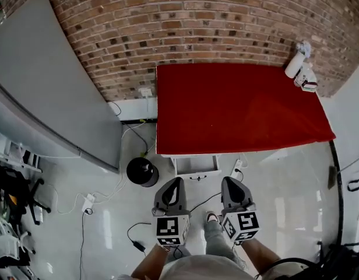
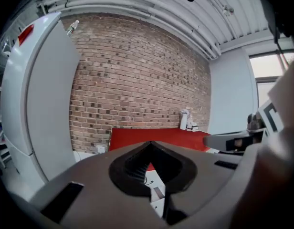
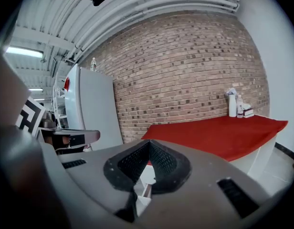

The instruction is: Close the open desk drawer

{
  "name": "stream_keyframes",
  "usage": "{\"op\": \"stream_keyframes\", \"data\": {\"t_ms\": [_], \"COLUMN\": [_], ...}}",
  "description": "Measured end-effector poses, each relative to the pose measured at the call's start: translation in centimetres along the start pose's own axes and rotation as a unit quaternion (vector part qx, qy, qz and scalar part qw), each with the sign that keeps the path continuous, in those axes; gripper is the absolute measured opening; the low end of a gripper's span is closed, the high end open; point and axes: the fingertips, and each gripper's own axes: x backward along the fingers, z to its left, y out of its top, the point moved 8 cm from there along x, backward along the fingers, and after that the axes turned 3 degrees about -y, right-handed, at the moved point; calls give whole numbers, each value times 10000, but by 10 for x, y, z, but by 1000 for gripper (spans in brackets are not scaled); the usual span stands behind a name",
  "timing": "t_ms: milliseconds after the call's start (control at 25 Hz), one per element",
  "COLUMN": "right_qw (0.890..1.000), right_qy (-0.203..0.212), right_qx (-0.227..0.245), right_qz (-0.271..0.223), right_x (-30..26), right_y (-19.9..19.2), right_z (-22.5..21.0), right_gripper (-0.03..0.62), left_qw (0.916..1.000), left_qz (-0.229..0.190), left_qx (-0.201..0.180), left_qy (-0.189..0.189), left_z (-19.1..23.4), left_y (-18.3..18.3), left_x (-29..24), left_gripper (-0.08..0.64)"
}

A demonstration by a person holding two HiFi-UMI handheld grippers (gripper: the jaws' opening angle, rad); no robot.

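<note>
The desk, under a red cloth [image 1: 238, 107], stands against the brick wall. Its white drawer [image 1: 196, 165] is pulled out at the front edge, left of centre, and looks empty. My left gripper [image 1: 175, 181] hangs just short of the drawer's front, slightly to its left, and is shut on nothing. My right gripper [image 1: 228, 180] is level with it, off the drawer's right corner, also shut and empty. In the left gripper view the jaws of the left gripper [image 2: 151, 143] meet at their tips, and the drawer [image 2: 155, 187] shows through the gap. The right gripper [image 3: 148, 142] is likewise shut in the right gripper view.
A black round bin [image 1: 142, 171] sits on the floor left of the drawer. A tall grey cabinet [image 1: 51, 86] fills the left side. White bottles [image 1: 302, 66] stand at the desk's far right corner. Cables [image 1: 104, 194] and a power strip [image 1: 236, 168] lie on the floor.
</note>
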Motion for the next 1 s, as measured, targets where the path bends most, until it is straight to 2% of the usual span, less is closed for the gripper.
{"op": "stream_keyframes", "data": {"t_ms": [120, 280, 480, 640, 880, 1000], "right_qw": [9993, 9970, 9948, 9934, 9946, 9945], "right_qy": [360, 735, 907, 874, 562, 458], "right_qx": [-52, 29, 232, 392, 373, 294], "right_qz": [117, 257, 396, 628, 786, 897], "right_x": [-12, -25, -30, -44, -84, -102], "right_y": [-5, -11, -32, -68, -148, -197], "right_z": [-18, -36, -38, -34, -35, -38], "right_gripper": [-2, -2, -2, -2, -2, 2], "left_qw": [9991, 9952, 9924, 9926, 9964, 9965], "left_qz": [137, 288, 374, 461, 481, 420], "left_qx": [99, 439, 545, 404, 70, 253], "left_qy": [401, 824, 1038, 1050, 696, 680], "left_z": [-13, -29, -32, -19, 8, 18], "left_y": [-9, -26, -52, -78, -136, -174], "left_x": [-6, -16, -16, -24, -49, -66], "left_gripper": [9, 9, 9, 9, 9, 9]}}
